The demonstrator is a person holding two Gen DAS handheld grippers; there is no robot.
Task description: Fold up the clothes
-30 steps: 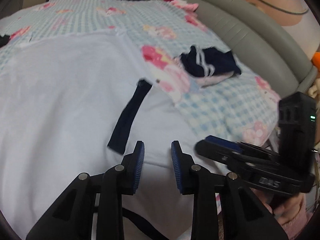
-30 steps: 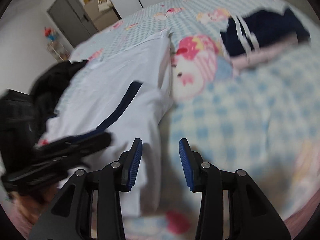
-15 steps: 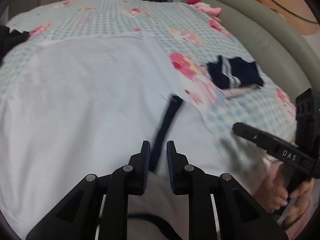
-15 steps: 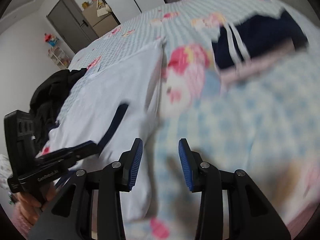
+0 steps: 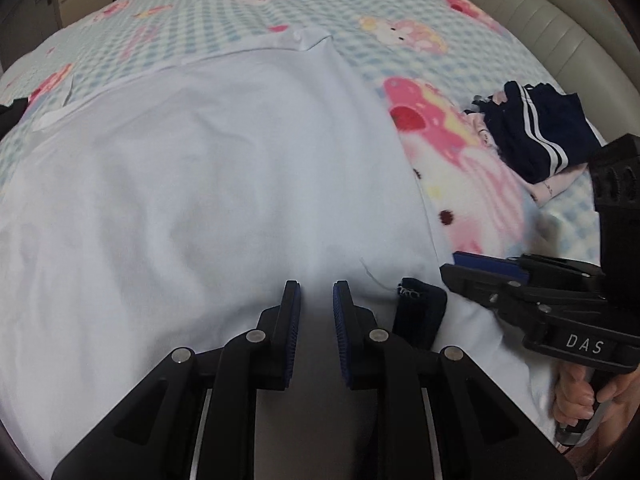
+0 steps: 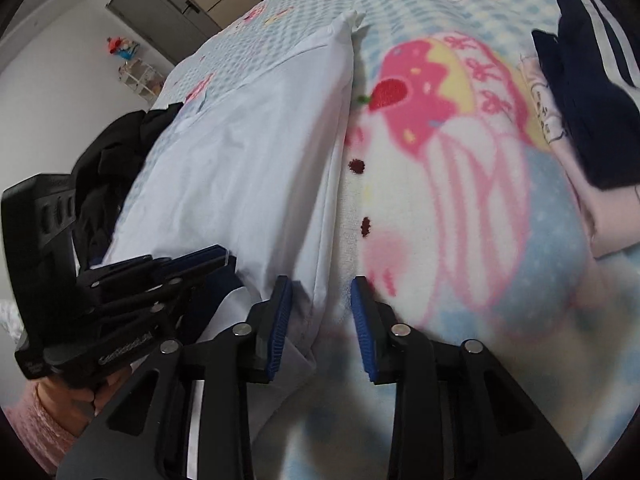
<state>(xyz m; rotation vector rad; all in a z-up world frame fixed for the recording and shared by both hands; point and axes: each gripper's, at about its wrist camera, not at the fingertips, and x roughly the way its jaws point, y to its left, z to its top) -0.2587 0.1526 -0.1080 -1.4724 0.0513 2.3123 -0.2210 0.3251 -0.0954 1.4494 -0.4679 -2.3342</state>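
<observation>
White garment (image 5: 208,184) lies beneath both down-tilted grippers: left gripper (image 5: 316,300) jaws narrowly apart, right gripper (image 6: 320,296) jaws closing

Broad flat white garment (image 5: 208,184) unobstructed, folded navy clothes (image 5: 536,136) piled right, black heap (image 6: 116,168) left, padded bed rail (image 5: 560,28) beyond

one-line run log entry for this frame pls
stage: gripping near hem | garment: pale blue cotton shirt flat on checked blanket | left hand-held gripper: over shirt | right hand-held gripper: closing at shirt edge
</observation>
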